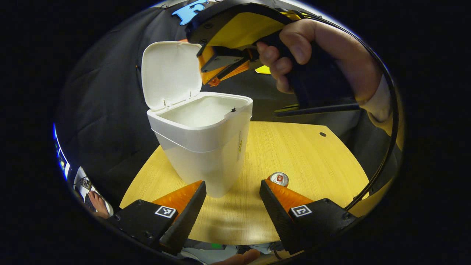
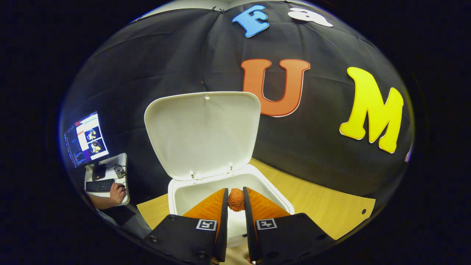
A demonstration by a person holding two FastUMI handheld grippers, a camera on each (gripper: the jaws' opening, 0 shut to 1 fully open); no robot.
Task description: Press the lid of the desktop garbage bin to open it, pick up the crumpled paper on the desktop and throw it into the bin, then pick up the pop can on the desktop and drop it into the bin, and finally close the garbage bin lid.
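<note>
Bin (image 1: 206, 147) stands on the table (image 1: 294, 154), lid (image 2: 201, 134) up to take rubbish. Right gripper (image 2: 235, 204) pinches the paper (image 2: 236, 199) over its mouth, ready to drop. Left gripper (image 1: 232, 189) waits spread near the can (image 1: 278, 179).

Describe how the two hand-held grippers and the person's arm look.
Each hand-held gripper has a black body and two wedge-shaped ribbed fingers, each carrying a square black-and-white marker. In the left gripper view, the right hand-held gripper has a yellow and black housing, a dark pistol-style handle and a black cable. The hand emerges from a pale cuff.
</note>
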